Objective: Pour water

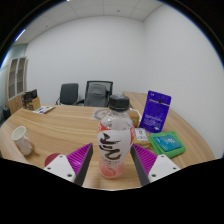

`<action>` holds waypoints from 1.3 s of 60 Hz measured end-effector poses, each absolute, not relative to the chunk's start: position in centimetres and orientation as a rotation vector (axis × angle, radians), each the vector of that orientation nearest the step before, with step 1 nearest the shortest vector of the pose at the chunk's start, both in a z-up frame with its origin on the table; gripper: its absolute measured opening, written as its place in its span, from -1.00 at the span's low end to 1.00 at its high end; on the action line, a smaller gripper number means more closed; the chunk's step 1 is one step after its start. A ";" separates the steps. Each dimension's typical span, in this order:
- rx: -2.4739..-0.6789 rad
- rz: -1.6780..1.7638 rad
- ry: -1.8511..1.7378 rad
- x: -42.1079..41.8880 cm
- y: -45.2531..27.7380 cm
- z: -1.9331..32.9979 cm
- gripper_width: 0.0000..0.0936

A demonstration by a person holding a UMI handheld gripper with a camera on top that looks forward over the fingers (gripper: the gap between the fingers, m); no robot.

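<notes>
A clear plastic bottle (113,135) with a black cap, a white label with dark lettering and pinkish liquid stands upright on the wooden table (70,125). It is between the two fingers of my gripper (112,152). The magenta pads (76,158) flank it left and right, with a narrow gap showing on each side, so the gripper is open around the bottle. A white mug (20,140) sits on the table well to the left of the left finger.
A purple pouch (155,110) stands beyond the right finger, with a green flat box (167,145) in front of it and a small carton (140,133) beside the bottle. Office chairs (97,92) line the table's far edge. A cardboard box (30,100) sits far left.
</notes>
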State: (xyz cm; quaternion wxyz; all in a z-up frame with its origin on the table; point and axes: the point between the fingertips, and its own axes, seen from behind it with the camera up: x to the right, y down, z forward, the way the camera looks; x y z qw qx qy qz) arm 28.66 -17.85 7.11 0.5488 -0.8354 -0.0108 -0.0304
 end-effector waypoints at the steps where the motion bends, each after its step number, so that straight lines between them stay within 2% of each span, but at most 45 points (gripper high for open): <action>1: -1.980 -0.070 -0.024 28.7 -17.6 6.9 0.59; 6: -1.970 -0.073 0.009 29.0 -17.0 6.5 0.07; 9: -1.956 -0.064 0.024 29.1 -16.9 6.6 0.03; 19: -1.947 -0.045 0.003 28.6 -17.0 6.5 -0.31; 31: -1.921 -0.166 -0.068 27.8 -17.1 8.8 -0.32; 42: -1.841 -0.449 -0.193 25.8 -17.2 16.0 -0.32; 51: -1.730 -0.841 -0.472 21.8 -17.3 21.6 -0.32; 57: -1.616 -1.101 -0.724 17.9 -16.8 23.7 -0.32; 64: -1.469 -1.342 -1.022 12.9 -16.7 23.5 -0.32; 78: -1.121 -1.759 -1.552 8.0 -16.1 20.3 -0.32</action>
